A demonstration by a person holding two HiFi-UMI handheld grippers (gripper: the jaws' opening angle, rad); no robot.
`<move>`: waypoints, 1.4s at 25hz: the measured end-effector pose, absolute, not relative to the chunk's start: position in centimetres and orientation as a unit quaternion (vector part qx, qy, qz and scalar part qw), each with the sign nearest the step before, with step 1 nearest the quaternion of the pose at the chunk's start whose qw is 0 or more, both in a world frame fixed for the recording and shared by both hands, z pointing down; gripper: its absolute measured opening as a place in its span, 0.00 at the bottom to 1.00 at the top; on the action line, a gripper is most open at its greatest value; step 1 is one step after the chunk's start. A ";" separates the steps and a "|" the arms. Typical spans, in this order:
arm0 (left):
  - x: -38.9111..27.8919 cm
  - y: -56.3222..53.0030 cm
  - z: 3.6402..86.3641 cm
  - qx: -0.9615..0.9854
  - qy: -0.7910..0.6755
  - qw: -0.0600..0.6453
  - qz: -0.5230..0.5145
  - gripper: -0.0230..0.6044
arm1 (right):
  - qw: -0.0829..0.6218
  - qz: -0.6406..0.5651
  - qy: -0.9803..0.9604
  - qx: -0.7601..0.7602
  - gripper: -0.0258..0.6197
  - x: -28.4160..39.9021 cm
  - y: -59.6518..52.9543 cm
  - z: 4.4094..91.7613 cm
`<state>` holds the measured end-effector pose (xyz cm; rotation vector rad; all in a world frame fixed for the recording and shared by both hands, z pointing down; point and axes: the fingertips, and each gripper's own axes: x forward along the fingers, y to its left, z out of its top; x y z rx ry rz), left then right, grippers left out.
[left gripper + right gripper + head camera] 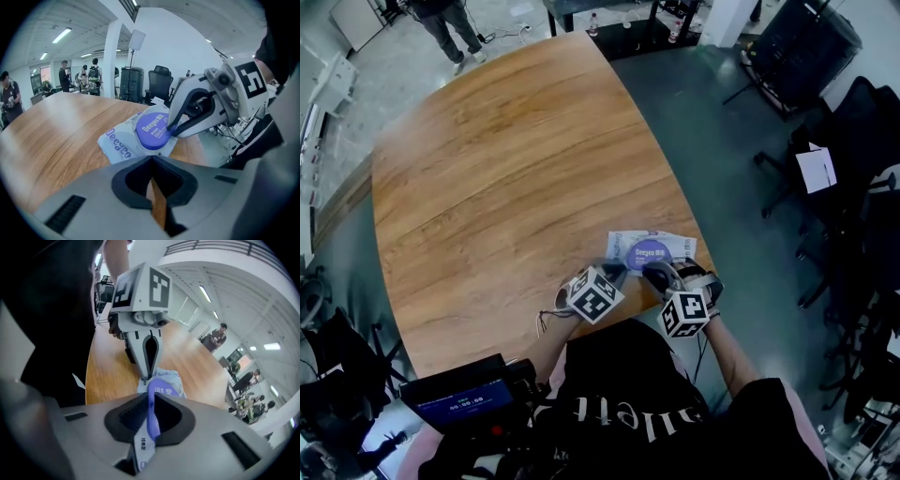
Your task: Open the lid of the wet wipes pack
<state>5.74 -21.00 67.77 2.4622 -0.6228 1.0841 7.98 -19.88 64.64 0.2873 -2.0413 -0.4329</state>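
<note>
A white wet wipes pack [667, 246] with a round purple lid [649, 251] lies near the front right edge of the wooden table [506, 169]. My right gripper [656, 274] is shut on the near rim of the lid [153, 131]. In the right gripper view that lid [150, 416] shows edge-on between the jaws. My left gripper [617, 272] is shut, its tips resting on the pack's left end [164, 377]. The left gripper view shows the pack [123, 145] just ahead of the shut jaws, with only wood visible in the slit between them.
The table's right edge runs close behind the pack, with dark floor and black office chairs [853, 141] beyond. A black device with a lit screen [459, 398] sits at the person's lower left. People [9, 96] stand far off.
</note>
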 end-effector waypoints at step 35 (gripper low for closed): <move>4.9 -21.9 68.2 0.864 -0.249 0.226 0.376 0.04 | 0.396 0.070 -0.837 0.371 0.09 9.9 -35.1 62.6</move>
